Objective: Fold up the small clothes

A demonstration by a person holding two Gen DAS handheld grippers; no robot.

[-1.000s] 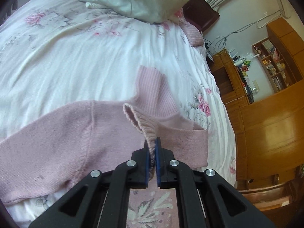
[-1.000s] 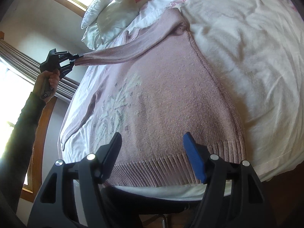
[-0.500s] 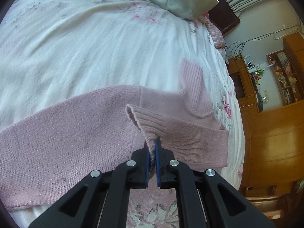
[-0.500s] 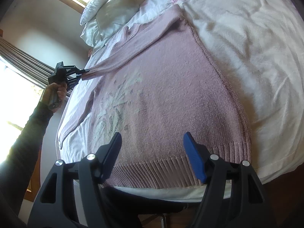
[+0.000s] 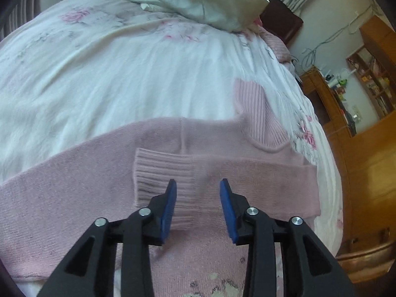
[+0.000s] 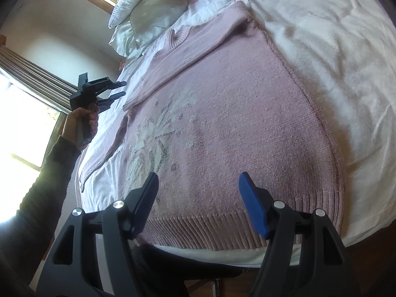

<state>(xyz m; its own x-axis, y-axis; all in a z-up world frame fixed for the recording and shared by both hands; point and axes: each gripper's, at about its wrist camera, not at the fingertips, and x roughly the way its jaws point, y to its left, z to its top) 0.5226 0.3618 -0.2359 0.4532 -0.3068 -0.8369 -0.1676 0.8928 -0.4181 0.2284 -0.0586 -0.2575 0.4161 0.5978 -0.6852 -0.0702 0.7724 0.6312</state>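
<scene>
Hand (image 6: 81, 121) in a dark sleeve (image 6: 44, 180) holds the left gripper (image 5: 198, 185) above the chest of a pink sweater (image 6: 235, 113), its fingers pointing across the bed (image 5: 111, 81) and spread apart with nothing between them. Seen from the right wrist view, that same left gripper (image 6: 118, 91) hangs in the air just beside the ribbed cuff (image 5: 163, 178) of a sleeve that lies folded flat across the sweater's front, not touching it. The right gripper (image 6: 198, 185) hovers over the sweater's ribbed bottom hem (image 6: 222, 232), fingers also wide apart and empty. The sweater lies face up on the white flowered bed cover, its hem close to the near edge of the bed, its collar (image 5: 259, 113) toward the pillows (image 5: 210, 2). The other sleeve (image 6: 109, 148) lies stretched out toward the window side, near that edge of the bed. Bare bed cover spreads wide on the far side of the sweater, giving open room there. Wooden cupboards (image 5: 366, 148) stand close beyond the bed's other side.
</scene>
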